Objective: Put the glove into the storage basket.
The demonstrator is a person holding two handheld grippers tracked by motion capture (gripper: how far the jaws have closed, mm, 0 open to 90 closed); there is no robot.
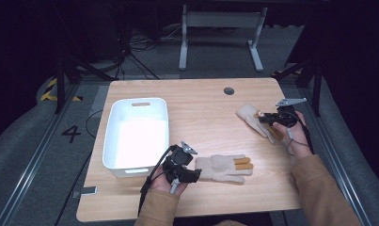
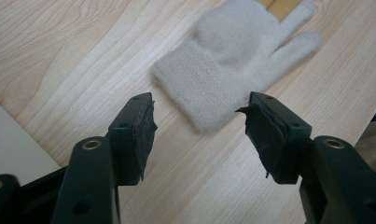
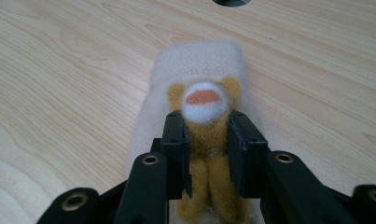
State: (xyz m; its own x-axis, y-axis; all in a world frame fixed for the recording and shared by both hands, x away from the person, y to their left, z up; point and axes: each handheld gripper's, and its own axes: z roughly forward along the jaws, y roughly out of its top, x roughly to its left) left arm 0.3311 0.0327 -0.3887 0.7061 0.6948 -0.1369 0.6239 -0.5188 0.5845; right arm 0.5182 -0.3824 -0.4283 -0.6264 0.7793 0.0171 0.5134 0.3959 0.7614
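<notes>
Right tongs [image 3: 206, 144] pinch far glove [image 3: 195, 65] (animal patch); left tongs [image 2: 199, 126] gape.

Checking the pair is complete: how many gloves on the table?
2. One glove lies near the front edge, just ahead of the open left gripper. The other glove lies at the right side, pinched by the right gripper.

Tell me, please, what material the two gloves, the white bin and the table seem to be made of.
Near glove: soft cream fleece or knit, judging by its fuzzy, matte nap. Far glove: the same fuzzy cream fabric, with a mustard and white felt-like animal patch. White bin: probably moulded plastic, smooth with rounded corners and a cut handle slot. Table: pale wood or wood-look laminate, showing grain lines.
</notes>
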